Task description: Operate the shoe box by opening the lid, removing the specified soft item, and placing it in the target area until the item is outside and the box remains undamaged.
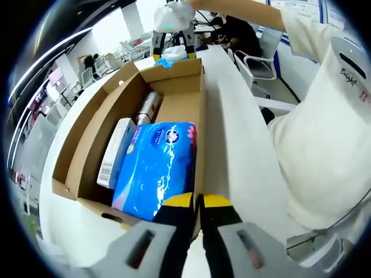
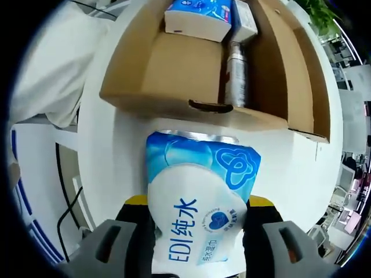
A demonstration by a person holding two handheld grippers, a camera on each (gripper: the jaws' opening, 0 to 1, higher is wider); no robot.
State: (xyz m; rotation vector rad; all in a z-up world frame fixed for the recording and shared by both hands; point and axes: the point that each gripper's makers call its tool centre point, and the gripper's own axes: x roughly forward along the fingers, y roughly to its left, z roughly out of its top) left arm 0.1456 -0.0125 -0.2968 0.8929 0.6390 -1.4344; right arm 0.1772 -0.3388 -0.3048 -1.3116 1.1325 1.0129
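The open cardboard shoe box (image 1: 179,78) lies on a white table. Inside it are a blue tissue pack (image 1: 159,165), a white carton (image 1: 115,152) and a silver can (image 1: 148,107). My left gripper (image 1: 199,200) is shut on the near end of the box's right wall. Beyond the far end of the box, my right gripper (image 1: 173,40) holds a blue-and-white wet wipes pack (image 1: 174,56). In the right gripper view, that soft pack (image 2: 200,174) sits between the jaws of my right gripper (image 2: 198,202), outside the box (image 2: 174,75) and over the table.
A person in a white shirt (image 1: 324,145) stands along the table's right side. The white tabletop (image 1: 237,133) runs beside the box. Chairs and desks (image 1: 255,58) stand beyond the table. A dark cable (image 2: 64,214) hangs past the table edge.
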